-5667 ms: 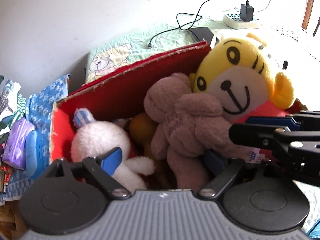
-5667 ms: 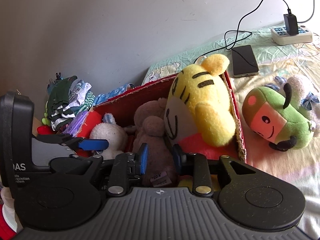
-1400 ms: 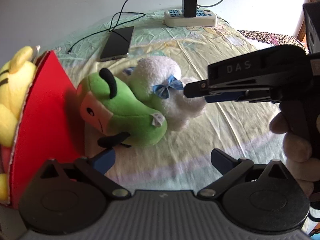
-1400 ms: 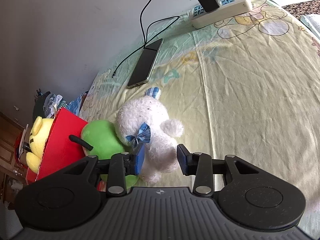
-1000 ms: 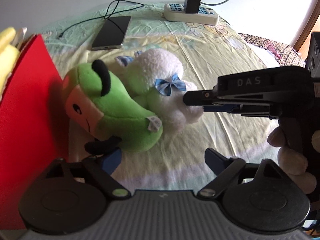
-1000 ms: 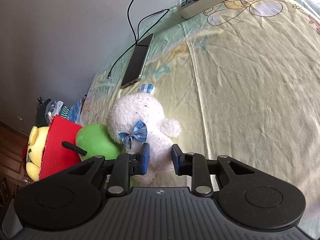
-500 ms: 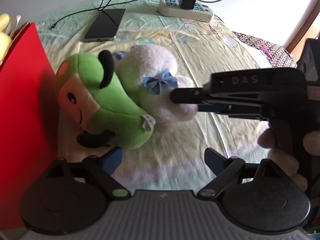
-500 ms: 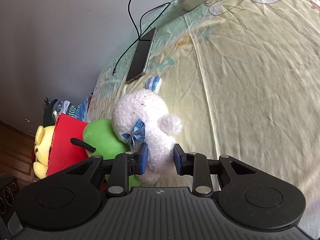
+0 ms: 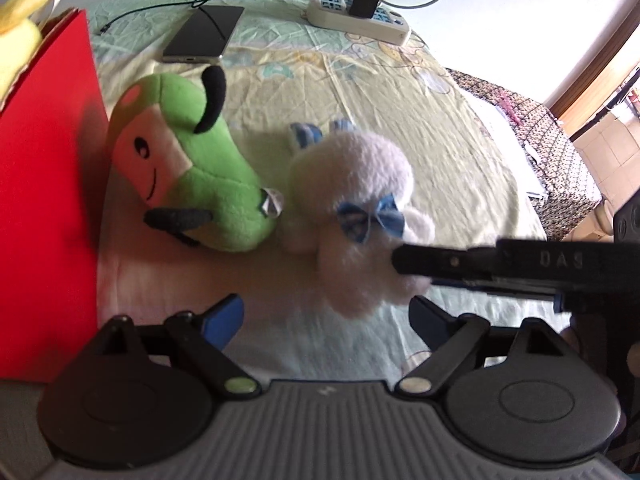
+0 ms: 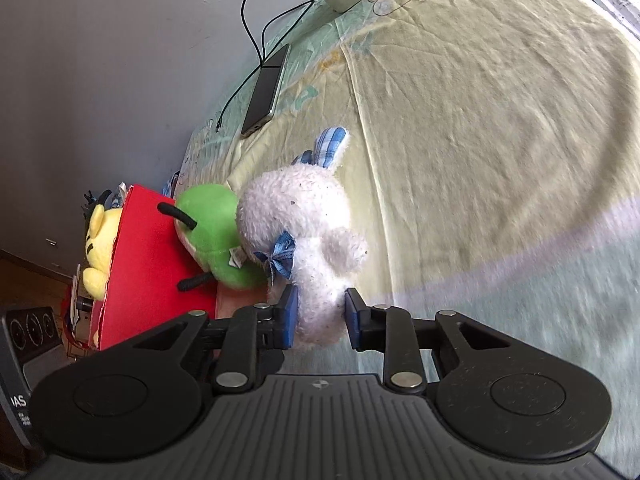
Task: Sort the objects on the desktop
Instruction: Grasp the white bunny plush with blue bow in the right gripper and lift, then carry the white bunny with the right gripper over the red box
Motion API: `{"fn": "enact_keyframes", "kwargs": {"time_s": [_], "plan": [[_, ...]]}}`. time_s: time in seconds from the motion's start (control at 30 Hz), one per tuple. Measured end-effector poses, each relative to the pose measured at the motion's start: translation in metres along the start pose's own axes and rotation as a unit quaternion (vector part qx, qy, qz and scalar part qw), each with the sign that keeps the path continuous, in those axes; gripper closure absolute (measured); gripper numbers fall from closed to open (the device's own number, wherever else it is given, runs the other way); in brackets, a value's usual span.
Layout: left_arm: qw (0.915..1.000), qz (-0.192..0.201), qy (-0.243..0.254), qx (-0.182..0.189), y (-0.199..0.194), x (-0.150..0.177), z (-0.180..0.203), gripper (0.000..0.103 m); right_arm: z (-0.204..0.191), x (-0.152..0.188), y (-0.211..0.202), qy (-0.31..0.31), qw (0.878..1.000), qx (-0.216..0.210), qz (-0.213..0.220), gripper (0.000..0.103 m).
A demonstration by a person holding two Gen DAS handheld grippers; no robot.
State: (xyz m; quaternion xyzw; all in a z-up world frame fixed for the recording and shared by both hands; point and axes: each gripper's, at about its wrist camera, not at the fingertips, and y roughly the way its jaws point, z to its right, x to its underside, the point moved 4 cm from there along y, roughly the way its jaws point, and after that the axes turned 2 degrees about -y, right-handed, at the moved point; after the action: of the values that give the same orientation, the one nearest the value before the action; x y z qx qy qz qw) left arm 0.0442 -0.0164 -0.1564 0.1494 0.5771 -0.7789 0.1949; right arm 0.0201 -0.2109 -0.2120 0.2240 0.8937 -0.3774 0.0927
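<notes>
White plush rabbit (image 10: 304, 240), centre frame on the bed (image 10: 480, 120), is pinched low by the right claw (image 10: 319, 316). Grip on soft fur may slip. Left claw (image 9: 324, 316) wide, empty.

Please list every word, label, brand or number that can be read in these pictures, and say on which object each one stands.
"DAS": on the side of the right gripper, seen in the left wrist view.
"AS": on the black device at the left edge of the right wrist view; the start is cut off, and the small print below it is unreadable.
Tag on the green plush toy: too small and blurred to read.
Power strip: no readable marking.
</notes>
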Motion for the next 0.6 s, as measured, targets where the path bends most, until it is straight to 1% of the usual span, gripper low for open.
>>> {"fn": "enact_keyframes", "kwargs": {"time_s": [0.07,0.17,0.27,0.47,0.6], "plan": [[1.0000,0.004,0.002,0.007,-0.003,0.001,0.003,0.012,0.003,0.009,-0.007,0.001,1.000,0.002,-0.009,0.076],[0.9997,0.000,0.003,0.024,-0.002,0.005,0.008,0.012,0.006,0.019,-0.019,0.003,1.000,0.011,-0.008,0.076],[0.9993,-0.007,0.007,0.037,0.004,0.008,0.017,0.012,0.012,0.024,-0.028,0.010,1.000,0.024,-0.004,0.071],[0.9990,-0.011,0.018,0.039,0.016,0.005,0.034,0.012,0.022,0.017,-0.054,0.019,0.998,0.045,0.043,0.071],[0.9989,-0.011,0.029,0.035,0.019,0.002,0.039,0.013,0.026,0.009,-0.054,0.029,0.997,0.043,0.059,0.070]]}}
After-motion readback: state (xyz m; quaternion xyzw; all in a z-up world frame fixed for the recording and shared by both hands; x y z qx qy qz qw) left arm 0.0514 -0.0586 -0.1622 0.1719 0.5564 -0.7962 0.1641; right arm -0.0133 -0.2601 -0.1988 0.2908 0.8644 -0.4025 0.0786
